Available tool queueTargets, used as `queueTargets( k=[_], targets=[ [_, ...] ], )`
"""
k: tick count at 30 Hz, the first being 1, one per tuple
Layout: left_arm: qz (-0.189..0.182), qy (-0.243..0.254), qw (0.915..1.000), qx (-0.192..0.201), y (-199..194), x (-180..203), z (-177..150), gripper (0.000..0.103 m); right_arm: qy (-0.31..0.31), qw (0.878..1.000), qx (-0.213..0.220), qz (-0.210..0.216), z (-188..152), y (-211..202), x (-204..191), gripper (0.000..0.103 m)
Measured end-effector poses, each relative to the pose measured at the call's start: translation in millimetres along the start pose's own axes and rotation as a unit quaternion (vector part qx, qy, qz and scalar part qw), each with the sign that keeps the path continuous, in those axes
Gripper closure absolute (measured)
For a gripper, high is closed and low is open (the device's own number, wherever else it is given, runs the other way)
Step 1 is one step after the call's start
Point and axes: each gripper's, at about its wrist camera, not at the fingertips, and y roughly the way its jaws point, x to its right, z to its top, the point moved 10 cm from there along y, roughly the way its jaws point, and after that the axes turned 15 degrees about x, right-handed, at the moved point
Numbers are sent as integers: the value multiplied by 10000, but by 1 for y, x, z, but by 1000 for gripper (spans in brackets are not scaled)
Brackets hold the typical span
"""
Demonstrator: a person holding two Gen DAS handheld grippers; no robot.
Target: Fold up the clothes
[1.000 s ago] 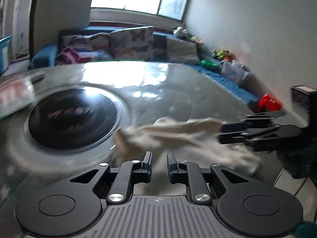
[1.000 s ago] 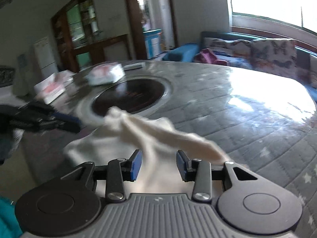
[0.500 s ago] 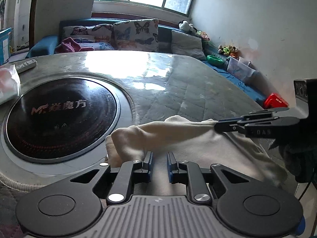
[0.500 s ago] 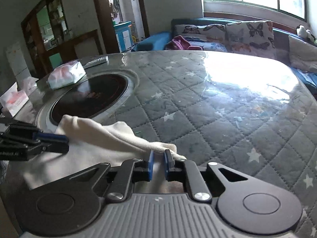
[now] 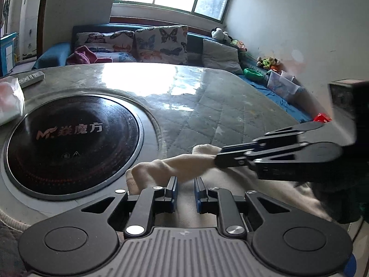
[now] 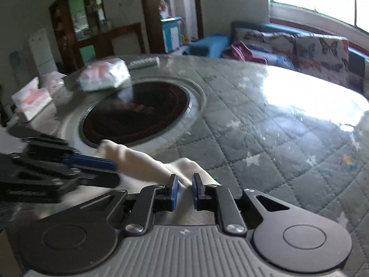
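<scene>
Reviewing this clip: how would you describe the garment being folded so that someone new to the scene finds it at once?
Start from the round table with the grey quilted star-print cover and the black cooktop disc set in it. At the near edge beside that disc lies the cream cloth, bunched between the left gripper and right gripper. It is the only soft, pale fabric there; the other pale items are plastic-wrapped tissue packs.

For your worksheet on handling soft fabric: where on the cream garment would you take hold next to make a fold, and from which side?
Probably the raised rolled edge of the cream garment nearest the round black cooktop. It stands up off the table, so fingers could close round it, coming low from the near side.
</scene>
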Motion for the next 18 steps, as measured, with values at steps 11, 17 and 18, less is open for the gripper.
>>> queueTargets(
  k=[11,17,18],
  targets=[
    [-183,91,9998,11,26,20,17,85,92,9996,159,-198,-1,-19,16,86],
    [-45,-98,9998,-172,46,12,7,85,97,9989,222,-395,-9,-44,28,86],
    [-49,-96,9998,-161,46,13,6,85,97,9988,232,-427,-10,-49,30,86]
  ],
)
